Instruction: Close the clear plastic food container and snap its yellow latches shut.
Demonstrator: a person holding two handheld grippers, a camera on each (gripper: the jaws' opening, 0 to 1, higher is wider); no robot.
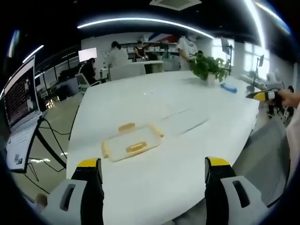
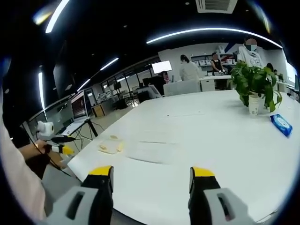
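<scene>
The clear plastic container (image 1: 131, 142) lies on the white table (image 1: 164, 183), with yellow latches showing on its sides. My left gripper (image 1: 153, 171) hovers short of it near the table's front edge, jaws wide open and holding nothing. A faint clear flat piece (image 1: 186, 119), apparently the lid, lies just right of the container. In the right gripper view the container (image 2: 111, 146) is small and far left, with the clear piece (image 2: 151, 152) beside it. My right gripper (image 2: 151, 175) is open and empty over the table edge. Each gripper also shows at the other view's side: right (image 1: 263, 95), left (image 2: 63, 150).
A potted plant (image 2: 255, 86) and a blue packet (image 2: 281, 125) stand at the table's far side, the plant (image 1: 208, 68) also seen in the left gripper view. A monitor (image 1: 18, 96) and cables sit off the table's left. People stand by desks at the back.
</scene>
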